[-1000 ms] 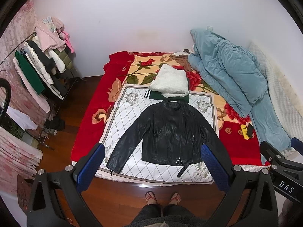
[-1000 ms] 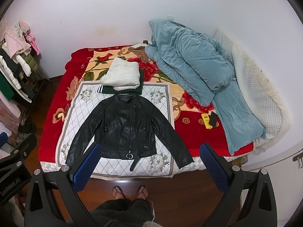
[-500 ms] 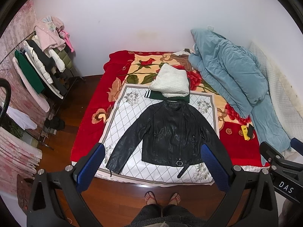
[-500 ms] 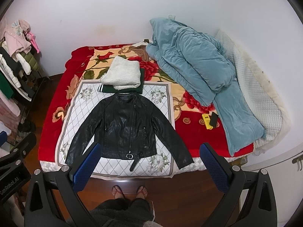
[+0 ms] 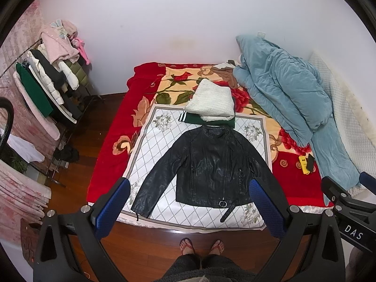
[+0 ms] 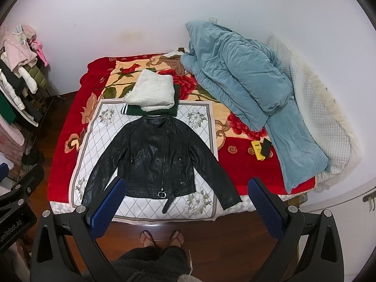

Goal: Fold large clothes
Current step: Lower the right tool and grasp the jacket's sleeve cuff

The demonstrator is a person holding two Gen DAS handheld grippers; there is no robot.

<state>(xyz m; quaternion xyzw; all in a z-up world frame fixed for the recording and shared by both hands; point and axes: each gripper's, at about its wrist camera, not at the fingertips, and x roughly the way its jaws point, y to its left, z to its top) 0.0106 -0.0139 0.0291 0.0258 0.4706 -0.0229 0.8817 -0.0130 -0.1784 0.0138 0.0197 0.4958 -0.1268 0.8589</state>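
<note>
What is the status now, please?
Both tongs, left and right, open, empty. Jacket flat on bed, unfolded. Nothing on top.

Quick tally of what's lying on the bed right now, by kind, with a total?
Spread-out garments: 1, the black leather jacket
Folded garments: 2, the white fluffy knit on the green striped-cuff garment
Bedding: 1, the blue quilted duvet
Small items: 2, the yellow gadget and black phone
Total: 6
</note>
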